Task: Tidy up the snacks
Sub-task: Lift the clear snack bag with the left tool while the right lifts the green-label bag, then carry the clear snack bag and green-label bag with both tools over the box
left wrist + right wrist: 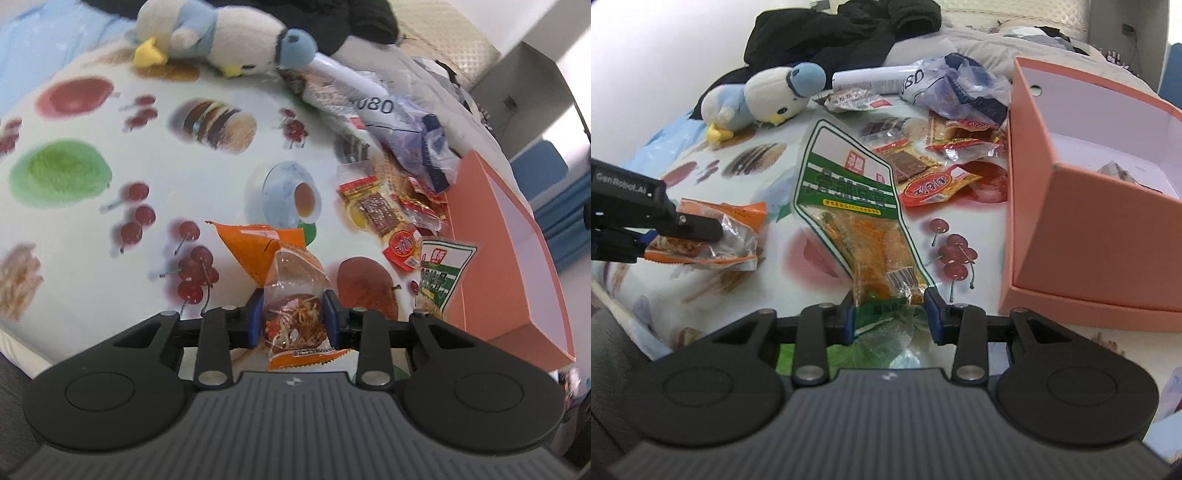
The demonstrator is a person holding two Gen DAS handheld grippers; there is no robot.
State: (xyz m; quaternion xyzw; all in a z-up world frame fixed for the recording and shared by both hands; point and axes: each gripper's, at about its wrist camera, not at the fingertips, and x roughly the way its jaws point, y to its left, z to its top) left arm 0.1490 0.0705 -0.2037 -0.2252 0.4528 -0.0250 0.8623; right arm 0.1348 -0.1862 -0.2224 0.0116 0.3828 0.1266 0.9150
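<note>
While both claws were loaded, the sorting looked barely begun:

Left claw [294, 320]: it was closed on the orange packet [295, 295], its blue pads pinching the clear lower part; from the right wrist view the packet seemed to be at or just above the cloth, though blur made that hard to settle.

Right claw [891, 317]: it was clamped on the bottom end of the green packet [857, 206], a long bag with orange strips inside that stretched away over the printed cloth [74, 129].

Pink box [1089, 229]: it stood open just to the right of the green packet; one small greyish item [1117, 171] showed in its far corner, too small to identify, and the rest of the visible white interior looked bare.

Still loose: red snack packets [934, 184] lay in a heap beside the box's left wall, with a crumpled blue-and-clear wrapper [960, 85] and a white tube [871, 79] behind them.

Bystanders: a plush bird [764, 99] and dark clothing [842, 33] sat at the far side.

Progress, as a judgement: at most one item was boxed; the two gripped packets and the whole heap remained to be put away.
</note>
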